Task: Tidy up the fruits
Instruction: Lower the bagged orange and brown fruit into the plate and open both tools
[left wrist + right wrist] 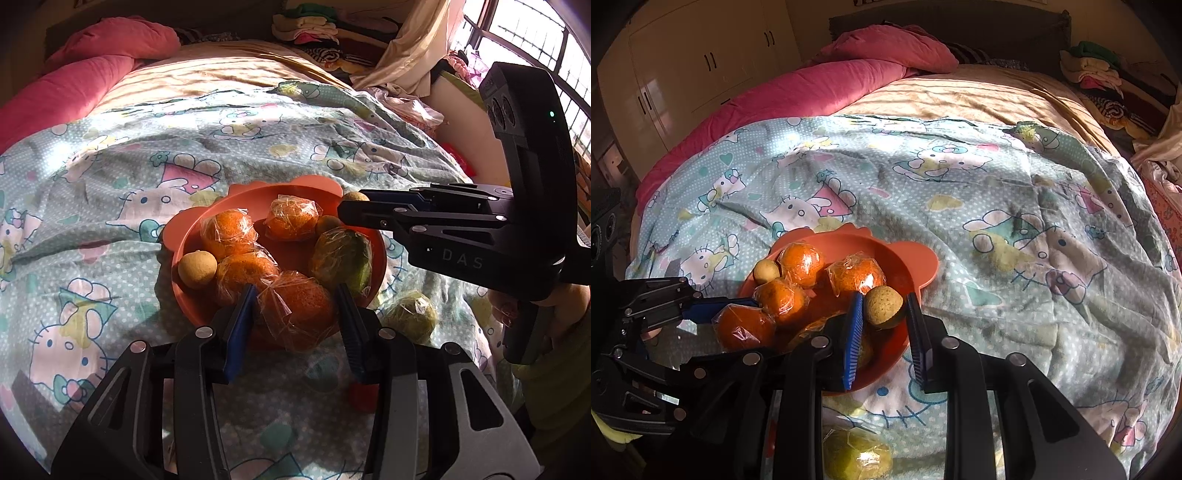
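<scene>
**Both grippers loaded over the bowl**

Left gripper [295, 306] – blue pads clamped on a plastic-wrapped orange tangerine [295, 314], at the near rim of the salmon-orange plastic bowl with ear-shaped tabs [288, 186], lower centre of the left wrist view. Fruit is near-round, no clear long axis; the wrap's loose folds hang toward the bottom of the frame.

Right gripper [884, 306] – jaws closed on a small tan round fruit [882, 305], held at the bowl's right rim, centre of the right wrist view. Also round, so no pointing direction; its lower right side is darker.

Count, left wrist view:
- Wrapped orange tangerines: four, the held one included. The other three sit in the bowl.
- Wrapped green fruit: two. One inside the bowl at right [341, 258], somewhat elongated, long axis running upper left to lower right. One outside on the bedsheet [410, 314], just right of the bowl.
- Small tan round fruit: three – one at the bowl's left edge [197, 268], one partly hidden behind the right gripper's fingers [328, 223], one in its grip.

The bowl rests on a light blue cartoon-cat printed bedsheet [997, 192], centre of both frames.
</scene>
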### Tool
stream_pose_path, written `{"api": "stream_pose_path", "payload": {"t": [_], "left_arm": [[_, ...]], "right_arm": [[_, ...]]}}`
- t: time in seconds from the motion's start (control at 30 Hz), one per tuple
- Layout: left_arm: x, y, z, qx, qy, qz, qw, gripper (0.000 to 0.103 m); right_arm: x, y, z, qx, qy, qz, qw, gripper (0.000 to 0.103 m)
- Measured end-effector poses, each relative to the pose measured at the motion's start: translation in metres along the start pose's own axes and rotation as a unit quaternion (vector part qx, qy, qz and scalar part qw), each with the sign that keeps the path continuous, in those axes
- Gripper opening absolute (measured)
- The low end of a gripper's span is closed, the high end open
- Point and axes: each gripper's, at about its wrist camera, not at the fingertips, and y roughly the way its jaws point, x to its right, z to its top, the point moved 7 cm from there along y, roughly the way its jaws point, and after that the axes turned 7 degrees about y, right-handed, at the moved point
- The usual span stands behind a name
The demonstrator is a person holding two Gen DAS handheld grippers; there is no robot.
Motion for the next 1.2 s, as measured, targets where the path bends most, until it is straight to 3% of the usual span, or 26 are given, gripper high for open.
{"api": "stream_pose_path", "payload": {"t": [0.3, 0.9, 1.2], "left_arm": [[0.001, 0.0, 0.0, 0.0, -0.001, 0.0, 1.0, 0.035], [0.002, -0.013, 0.002, 0.012, 0.0, 0.003, 0.9999, 0.045], [0.0, -0.026, 0.003, 0.02, -0.001, 0.015, 0.9997, 0.058]], "right_arm": [[0.005, -0.009, -0.001, 0.009, 0.007, 0.0, 1.0, 0.034], [0.008, -0.034, -0.002, 0.029, 0.012, -0.007, 0.999, 0.045], [0.012, -0.055, -0.007, 0.048, 0.011, -0.02, 0.999, 0.059]]}}
